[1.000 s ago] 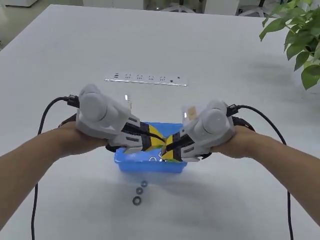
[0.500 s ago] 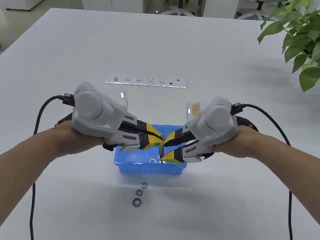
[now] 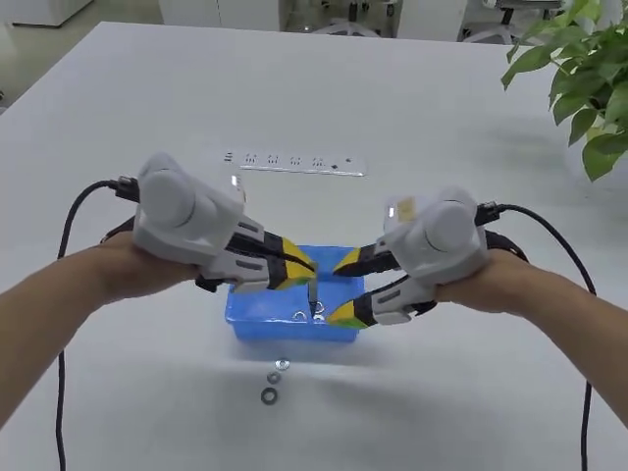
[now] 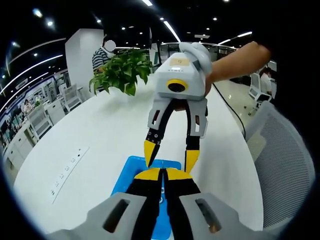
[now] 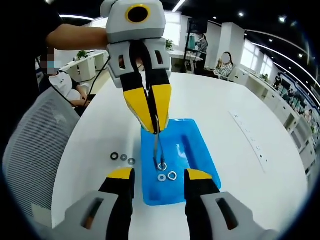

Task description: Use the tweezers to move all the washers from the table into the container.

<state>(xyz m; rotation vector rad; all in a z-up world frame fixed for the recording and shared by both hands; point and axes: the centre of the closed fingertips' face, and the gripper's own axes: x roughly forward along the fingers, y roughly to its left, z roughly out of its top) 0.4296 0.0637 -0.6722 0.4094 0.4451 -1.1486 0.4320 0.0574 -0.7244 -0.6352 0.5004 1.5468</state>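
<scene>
A blue container (image 3: 250,316) sits on the white table (image 3: 442,128), with three washers (image 5: 172,175) inside it. My left gripper (image 3: 306,265) is shut on metal tweezers (image 3: 312,294), which point down into the container; their tips (image 5: 161,164) touch one of the washers. My right gripper (image 3: 340,289) faces it from the right, open, with nothing between its jaws. Three more washers (image 3: 274,377) lie in a row on the table just in front of the container. Seen from the left gripper view, the left gripper (image 4: 162,174) grips the tweezers (image 4: 163,187) and the right gripper (image 4: 170,161) stands open opposite.
A white power strip (image 3: 292,160) lies behind the container. A green plant (image 3: 579,78) stands at the far right. Black cables (image 3: 78,231) trail from both grippers. Office chairs stand beyond the table's far edge.
My right gripper has opened and drawn back to the right, away from the tweezers. The left gripper keeps the tweezers over the container.
</scene>
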